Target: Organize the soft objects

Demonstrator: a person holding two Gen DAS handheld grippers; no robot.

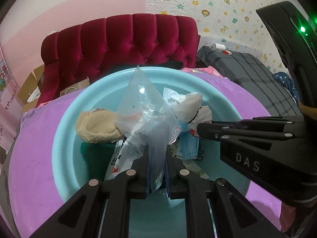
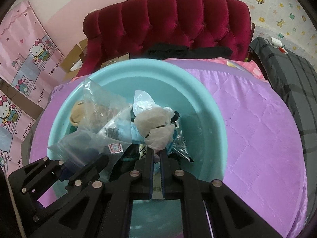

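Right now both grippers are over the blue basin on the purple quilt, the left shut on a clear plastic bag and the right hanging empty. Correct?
Not quite. The right gripper isn't empty: the right wrist view shows it shut on a white bundle. The rest holds.

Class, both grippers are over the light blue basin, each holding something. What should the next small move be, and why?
Probably lower a little more and open both. The left gripper is shut on the clear plastic zip bag, and the right gripper on the white crumpled plastic glove, both already above the light blue plastic basin holding other soft items.
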